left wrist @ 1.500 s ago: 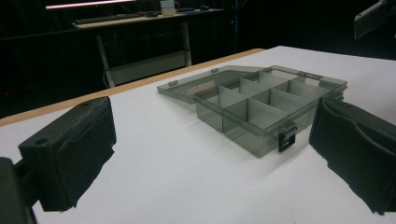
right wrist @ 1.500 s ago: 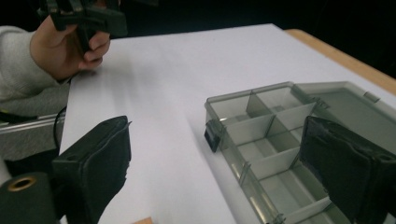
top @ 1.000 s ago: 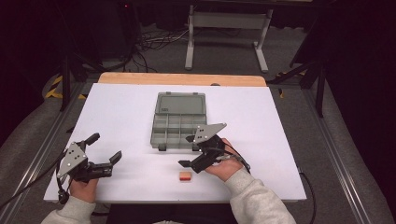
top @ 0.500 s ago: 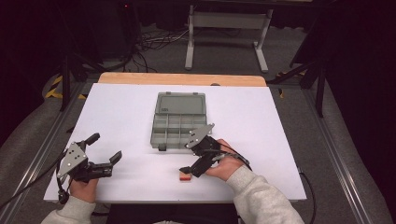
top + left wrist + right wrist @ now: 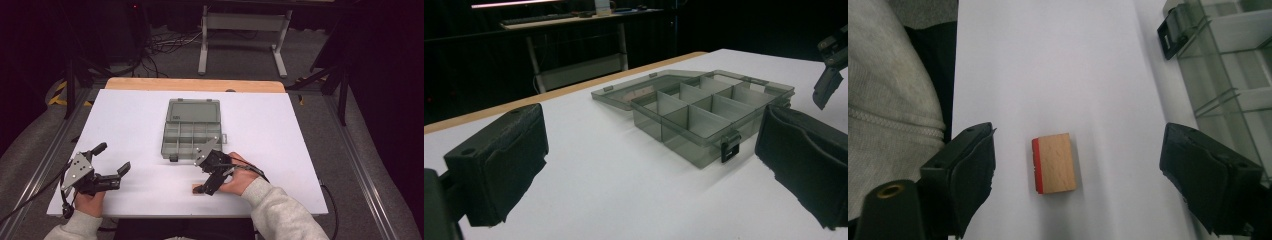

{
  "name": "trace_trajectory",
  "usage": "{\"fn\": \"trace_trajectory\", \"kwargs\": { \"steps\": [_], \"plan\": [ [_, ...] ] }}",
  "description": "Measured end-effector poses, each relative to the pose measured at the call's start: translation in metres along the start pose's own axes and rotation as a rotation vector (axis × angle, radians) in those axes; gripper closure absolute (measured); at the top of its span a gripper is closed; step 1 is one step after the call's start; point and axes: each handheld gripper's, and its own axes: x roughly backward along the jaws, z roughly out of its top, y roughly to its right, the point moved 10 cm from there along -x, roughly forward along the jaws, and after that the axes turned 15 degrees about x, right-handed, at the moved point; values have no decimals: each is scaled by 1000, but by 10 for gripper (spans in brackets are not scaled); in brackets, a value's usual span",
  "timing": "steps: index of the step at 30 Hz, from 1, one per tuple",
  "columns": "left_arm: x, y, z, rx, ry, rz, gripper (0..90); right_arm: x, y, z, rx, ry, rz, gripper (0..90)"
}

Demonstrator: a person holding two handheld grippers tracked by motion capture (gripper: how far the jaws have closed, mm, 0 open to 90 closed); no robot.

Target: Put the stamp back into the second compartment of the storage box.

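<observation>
Worktop (image 5: 125, 115): white sheet over a wooden board, whose far edge shows as a tan strip beyond the box.

Box (image 5: 192, 127): grey see-through plastic, divided into compartments, lid laid open flat on its far side, a dark latch on its near edge. I take this box as my landmark; it lies near the worktop's middle. In my left tool view the compartments I can see look bare.

Left tool (image 5: 114, 160): held in the left hand (image 5: 89, 202), well to the box's near left, close to the worktop's near edge. I see its jaws spread wide with only white surface between them, and they point toward the box.

Right tool (image 5: 1078, 170): held in the right hand (image 5: 240, 175), just on the near side of the box's near right corner. Jaws wide apart, tilted down over the block, one on each side of it and touching neither.

Block (image 5: 1054, 163): small, pale wood with a red layer along one side, lying flat on the worktop just near of the box, between my right tool's jaws.
</observation>
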Motion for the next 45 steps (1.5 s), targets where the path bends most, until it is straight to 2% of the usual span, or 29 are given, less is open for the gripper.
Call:
{"fn": "trace_trajectory", "kwargs": {
  "steps": [8,11,22,24,27,29,31,34,45],
  "plan": [
    [0,0,0,0,-1,0,14,-8,-5,-4,9,-44,35,172],
    [0,0,0,0,0,0,14,-10,-7,-6,-6,-68,52,190],
    [0,0,0,1,1,0,14,-17,-13,-9,1,-112,99,270],
    [0,0,0,0,0,0,14,-17,-15,-10,-11,-127,108,283],
    [0,0,0,0,1,0,14,-19,-14,-12,10,-140,100,309],
    [0,0,0,1,1,0,15,-20,-16,-13,-1,-153,110,344],
    [0,0,0,1,1,0,14,-22,-15,-14,17,-165,107,378],
    [0,0,0,0,1,1,14,-23,-17,-15,19,-186,108,414],
    [1,0,0,1,1,2,14,-23,-16,-17,50,-201,97,563]
  ]
}}
